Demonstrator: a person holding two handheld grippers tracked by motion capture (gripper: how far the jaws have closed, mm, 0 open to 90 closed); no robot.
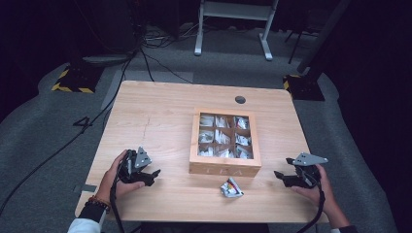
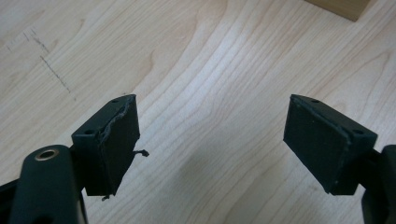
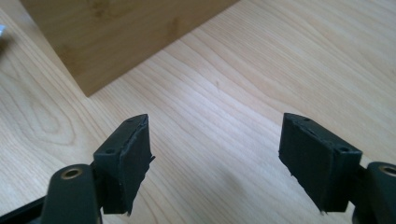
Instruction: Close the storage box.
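A wooden tea box (image 1: 225, 138) with a windowed lid stands at the table's middle, with several white sachets behind the panes. One crumpled tea sachet (image 1: 231, 188) lies loose on the table just in front of the box. My left gripper (image 1: 152, 175) rests low over the table left of the box, jaws wide apart with bare wood between them (image 2: 210, 144). My right gripper (image 1: 280, 175) sits right of the box, open too, nothing between its jaws (image 3: 215, 158). The box's corner (image 3: 107, 42) shows ahead of it on the left.
The light wooden table (image 1: 160, 116) has a dark round cable hole (image 1: 240, 100) at its far edge. Cables trail over the grey floor at the left, and a white desk frame (image 1: 233, 19) stands beyond the table.
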